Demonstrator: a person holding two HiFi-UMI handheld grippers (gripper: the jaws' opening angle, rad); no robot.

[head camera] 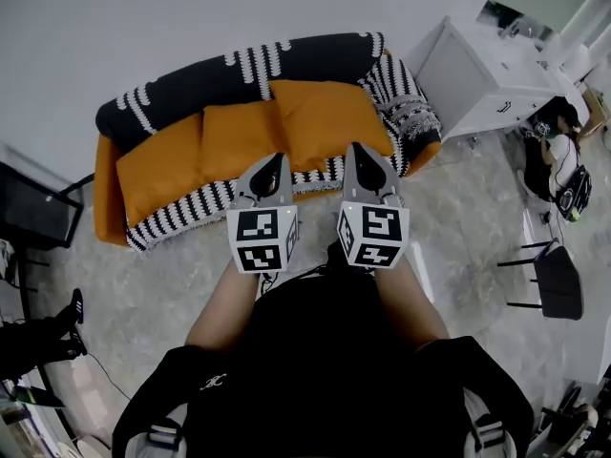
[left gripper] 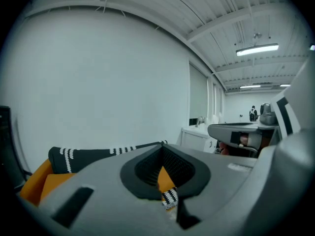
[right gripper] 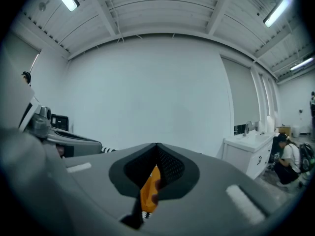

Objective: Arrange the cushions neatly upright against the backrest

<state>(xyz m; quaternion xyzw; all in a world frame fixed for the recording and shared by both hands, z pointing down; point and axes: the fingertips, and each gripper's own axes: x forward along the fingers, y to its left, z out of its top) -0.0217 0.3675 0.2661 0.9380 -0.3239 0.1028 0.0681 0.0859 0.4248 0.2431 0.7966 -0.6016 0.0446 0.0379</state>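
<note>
- Right now, the left gripper [head camera: 271, 163] is hovering in front of the orange sofa [head camera: 103, 213]. Its grey jaws are pressed together and are gripping nothing. In the left gripper view, only a sliver of orange and striped fabric from the sofa beyond is showing through the hollow behind the tips.
- The right gripper [head camera: 357, 153] is hanging just beside it, level with it. Its jaws are likewise pressed together and empty.
- Three orange fabric cushions are standing upright in a row along the sofa: the left cushion [head camera: 160, 175], the middle cushion [head camera: 239, 139] and the right cushion [head camera: 325, 117]. Each one is touching its neighbour.
- All three are leaning against the black backrest [head camera: 220, 79], which is trimmed with white stripes, and are resting on the black-and-white striped seat cover [head camera: 186, 213].
- A white cabinet [head camera: 477, 74] is standing to the right of the sofa, and a person [head camera: 563, 160] is crouching beyond it on the grey marbled floor [head camera: 143, 294].
</note>
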